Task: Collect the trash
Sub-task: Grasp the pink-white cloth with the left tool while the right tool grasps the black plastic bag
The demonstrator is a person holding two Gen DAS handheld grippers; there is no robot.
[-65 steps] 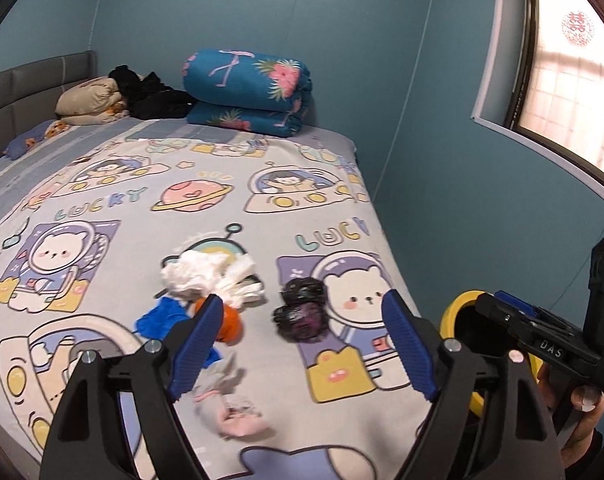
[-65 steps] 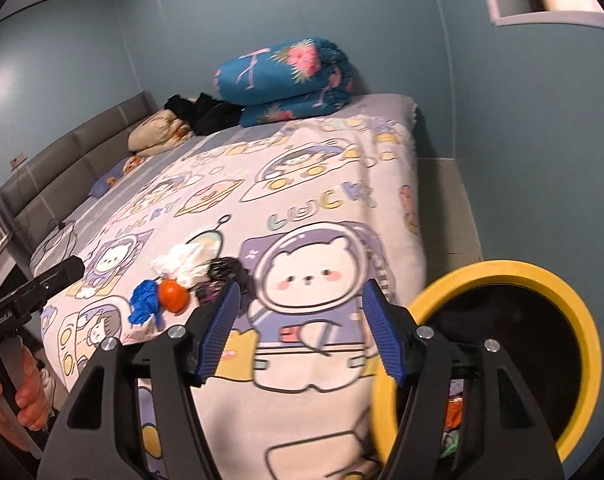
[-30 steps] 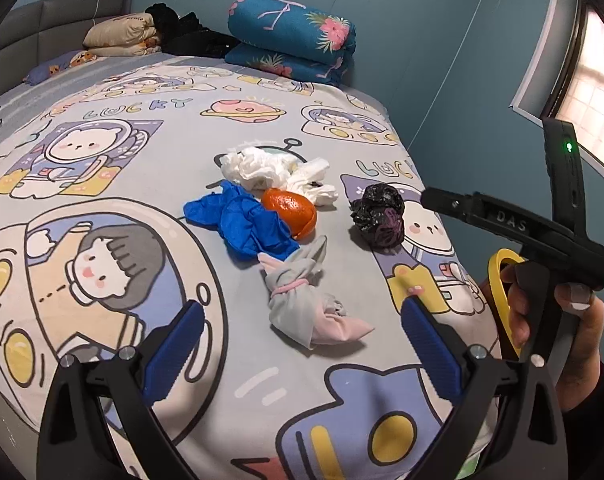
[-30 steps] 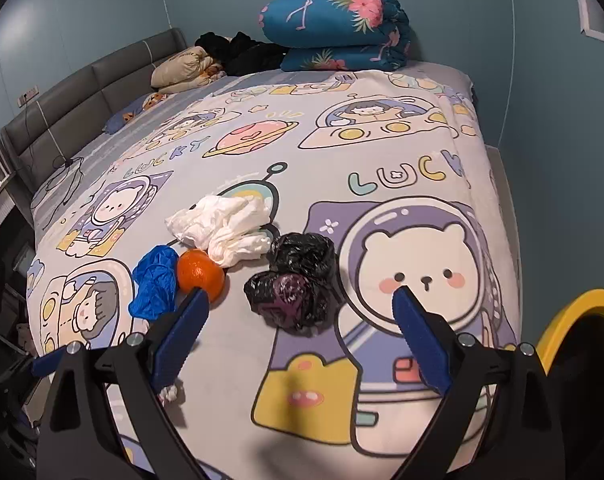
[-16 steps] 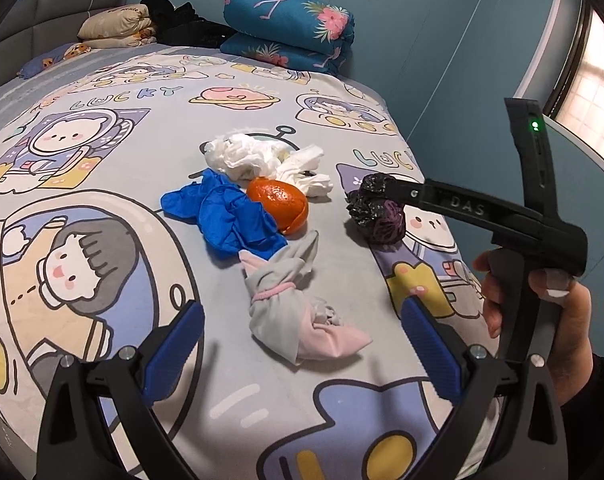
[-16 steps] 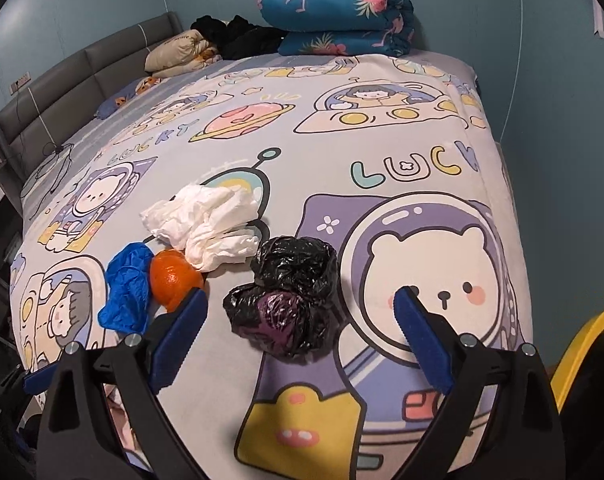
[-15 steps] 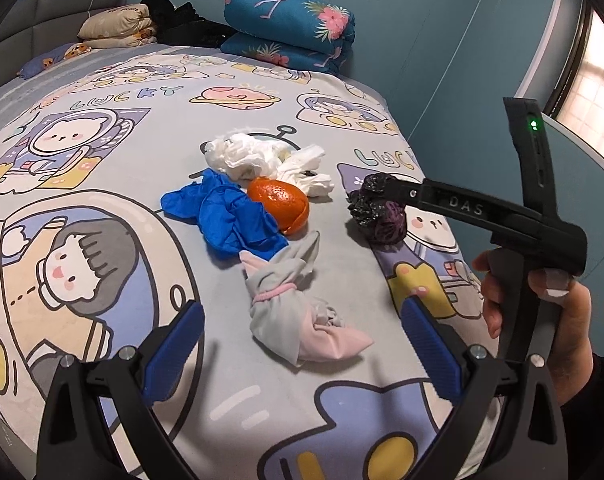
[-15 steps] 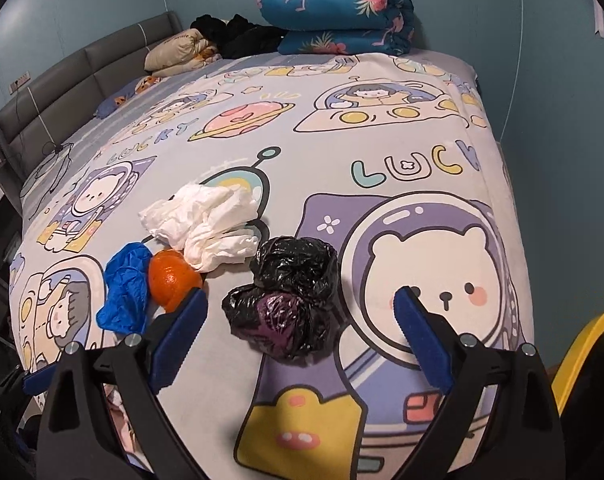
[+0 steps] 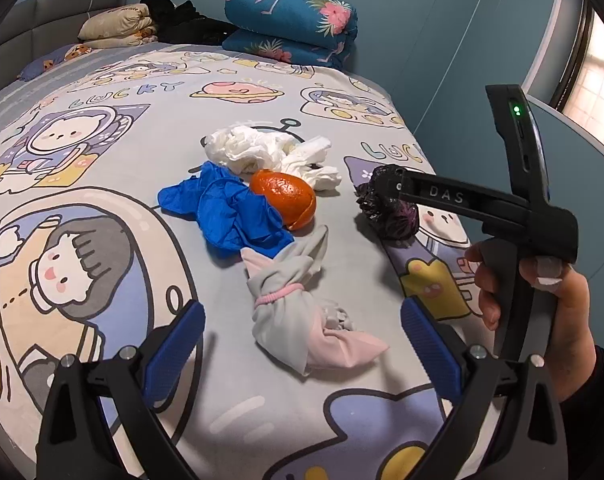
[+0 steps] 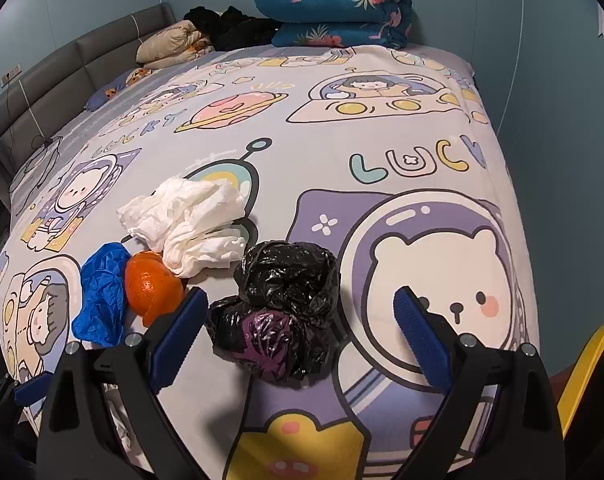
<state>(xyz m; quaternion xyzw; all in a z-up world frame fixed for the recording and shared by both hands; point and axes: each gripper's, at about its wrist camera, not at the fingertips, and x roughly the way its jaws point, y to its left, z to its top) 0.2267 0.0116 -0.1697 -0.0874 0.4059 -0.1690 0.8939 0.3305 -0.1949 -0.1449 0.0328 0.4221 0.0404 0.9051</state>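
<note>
Black bag wad [image 10: 278, 312]: on bed [image 10: 382, 120] near foot edge, between spread jaws of right hand-held gripper [image 10: 298, 328]. Lower until pads straddle bulk, close gently. Left hand-held gripper [image 9: 302, 340]: open, empty, over knotted cloth bundle [image 9: 302, 312].

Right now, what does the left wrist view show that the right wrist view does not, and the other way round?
Only the left wrist view shows the grey-pink cloth bundle between the fingers of the open left hand-held gripper, the person's hand on the other tool's handle, and a window.

Only the right wrist view shows the yellow bin rim and the open right hand-held gripper around the black bag.

Both show the white tissue, orange peel, blue glove, black bag and folded blanket.
</note>
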